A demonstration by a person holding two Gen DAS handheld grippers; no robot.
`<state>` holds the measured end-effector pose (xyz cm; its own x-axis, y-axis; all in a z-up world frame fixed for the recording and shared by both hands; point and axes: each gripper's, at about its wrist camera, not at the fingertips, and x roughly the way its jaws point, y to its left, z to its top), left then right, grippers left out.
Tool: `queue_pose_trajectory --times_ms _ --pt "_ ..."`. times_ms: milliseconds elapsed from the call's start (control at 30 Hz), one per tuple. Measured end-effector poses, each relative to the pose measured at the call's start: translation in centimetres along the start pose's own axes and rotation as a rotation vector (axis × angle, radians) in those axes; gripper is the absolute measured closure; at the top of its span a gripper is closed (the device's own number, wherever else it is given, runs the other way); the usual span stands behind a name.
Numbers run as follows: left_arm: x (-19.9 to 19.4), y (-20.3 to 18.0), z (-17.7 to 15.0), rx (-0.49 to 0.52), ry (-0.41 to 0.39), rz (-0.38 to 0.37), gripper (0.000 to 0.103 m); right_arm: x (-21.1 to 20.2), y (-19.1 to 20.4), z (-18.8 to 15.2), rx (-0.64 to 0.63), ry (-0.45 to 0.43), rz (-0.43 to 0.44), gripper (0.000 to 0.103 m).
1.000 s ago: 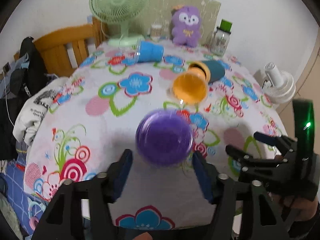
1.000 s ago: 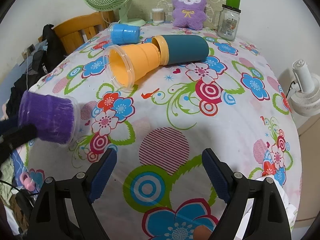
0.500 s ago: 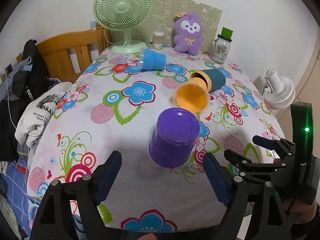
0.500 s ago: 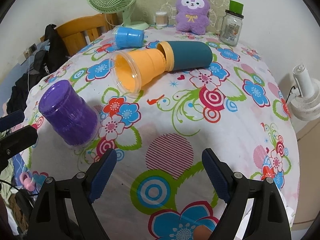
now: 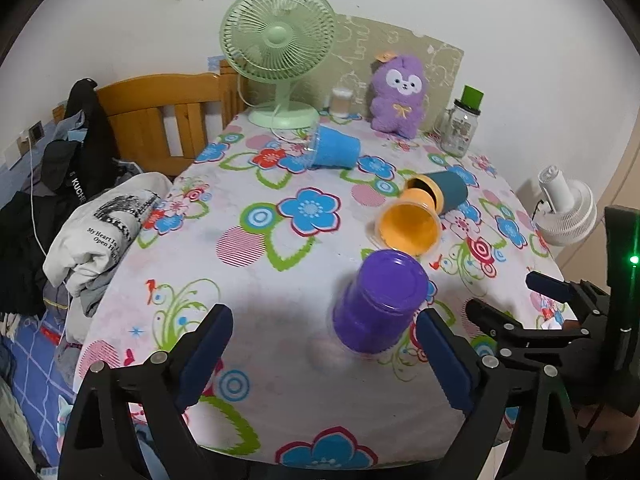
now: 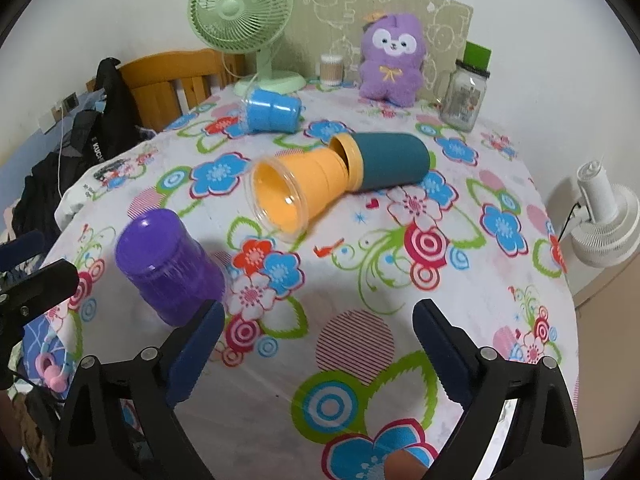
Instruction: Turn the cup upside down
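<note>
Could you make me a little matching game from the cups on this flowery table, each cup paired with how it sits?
Things:
1. purple cup
2. orange cup
3. blue cup
4. teal cup

States:
A. on its side, in front of the green fan
B. upside down, base on top
C. on its side, its mouth against the orange cup's base
D. on its side, mouth facing the camera

Pairs: 1-B, 2-D, 3-A, 4-C

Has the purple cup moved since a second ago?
Yes. The purple cup was on its side in the air at the left edge of the right wrist view; now it stands upside down on the tablecloth, nearer the orange cup.
</note>
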<state>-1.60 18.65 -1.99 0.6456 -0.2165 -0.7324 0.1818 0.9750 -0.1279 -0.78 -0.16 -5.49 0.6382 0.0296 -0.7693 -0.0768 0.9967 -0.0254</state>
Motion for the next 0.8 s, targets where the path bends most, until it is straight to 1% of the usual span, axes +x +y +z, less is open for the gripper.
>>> queue_pose_trajectory --times_ms 167,267,433,667,800 --pt "-0.7 1.1 0.3 -0.023 -0.022 0.001 0.008 -0.9 1.1 0.9 -0.02 -0.025 -0.011 0.006" --pt "-1.2 1.7 0.5 -0.031 -0.038 0.005 0.008 -1.8 1.9 1.5 -0.039 -0.059 -0.028 0.003" --pt "-2.2 2.1 0.8 -0.031 -0.08 0.014 0.005 -3.3 2.8 2.4 -0.047 -0.103 -0.042 0.003" --pt "-3.2 2.7 1.2 -0.043 -0.112 0.006 0.005 -5.0 3.7 3.0 -0.056 -0.142 -0.061 0.003" --pt "-3.8 2.7 1.4 -0.04 -0.126 0.007 0.004 -5.9 4.1 3.2 -0.055 -0.171 -0.094 0.003"
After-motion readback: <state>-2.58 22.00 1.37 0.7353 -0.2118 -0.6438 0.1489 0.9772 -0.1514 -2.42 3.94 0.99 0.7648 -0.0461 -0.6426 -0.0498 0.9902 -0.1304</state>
